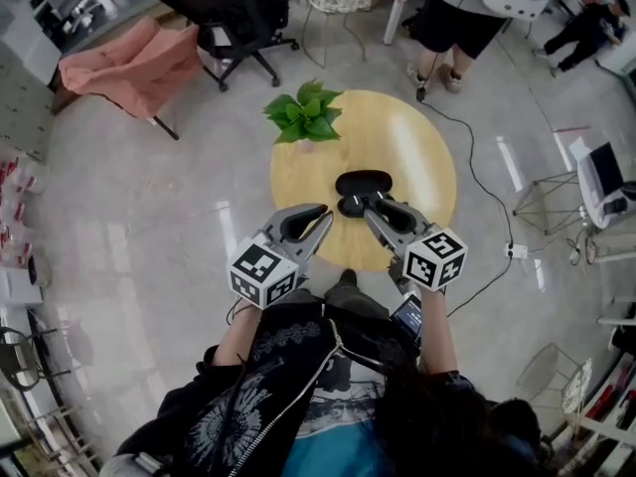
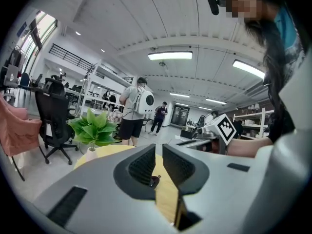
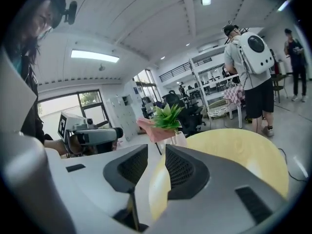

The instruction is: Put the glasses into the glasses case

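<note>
A black oval glasses case point(image 1: 363, 181) lies near the middle of the round yellow table point(image 1: 422, 152). A smaller dark shape point(image 1: 349, 207) sits just in front of it; I cannot tell whether it is the glasses. My left gripper point(image 1: 325, 214) hovers at the table's near edge, left of the case, its jaws a narrow slit apart with nothing in them point(image 2: 159, 152). My right gripper point(image 1: 369, 205) is raised over the case's near side, jaws part open and empty point(image 3: 156, 155). Each gripper shows in the other's view, the right one point(image 2: 217, 128) and the left one point(image 3: 92, 135).
A green potted plant point(image 1: 305, 112) stands on the table's far left edge. A black office chair point(image 1: 234, 13) and a pink draped chair point(image 1: 124, 68) stand beyond. A person point(image 1: 452, 18) stands behind the table. A cable point(image 1: 475, 162) runs across the floor at right.
</note>
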The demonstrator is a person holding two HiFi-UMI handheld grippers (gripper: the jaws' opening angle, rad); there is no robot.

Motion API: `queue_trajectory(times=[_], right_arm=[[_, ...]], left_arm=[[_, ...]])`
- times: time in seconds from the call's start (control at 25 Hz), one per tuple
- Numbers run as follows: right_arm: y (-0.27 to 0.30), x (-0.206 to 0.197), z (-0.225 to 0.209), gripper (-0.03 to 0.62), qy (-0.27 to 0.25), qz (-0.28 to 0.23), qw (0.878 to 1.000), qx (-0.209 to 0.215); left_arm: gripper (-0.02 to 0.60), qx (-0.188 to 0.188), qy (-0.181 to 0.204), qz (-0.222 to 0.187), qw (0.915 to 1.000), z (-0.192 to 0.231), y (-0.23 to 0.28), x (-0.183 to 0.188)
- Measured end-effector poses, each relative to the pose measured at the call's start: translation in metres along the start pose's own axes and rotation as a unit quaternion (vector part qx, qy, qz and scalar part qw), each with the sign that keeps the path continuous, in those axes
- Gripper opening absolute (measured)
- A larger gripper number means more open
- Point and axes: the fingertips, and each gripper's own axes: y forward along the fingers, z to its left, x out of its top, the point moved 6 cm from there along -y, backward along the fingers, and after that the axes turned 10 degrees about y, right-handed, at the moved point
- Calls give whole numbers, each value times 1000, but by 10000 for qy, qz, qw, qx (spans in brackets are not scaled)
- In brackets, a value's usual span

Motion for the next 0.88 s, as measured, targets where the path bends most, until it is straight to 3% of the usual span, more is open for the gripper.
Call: queue_trajectory(times=[0.36,0.68,0.88], right_arm=[[-21,-27,60,95,374,-707,9966,-200],[-46,-66,91,85,544,-720,9934,-714],[-55,-78,95,74,484,-621,9930,-877]], left_arm=[[46,-689,92,29,9976,-20,-28,-8],[46,-1196,-118,107,9927,-42,-39,-27],[46,-1320,-188,67,9910,-54,-39,-33]])
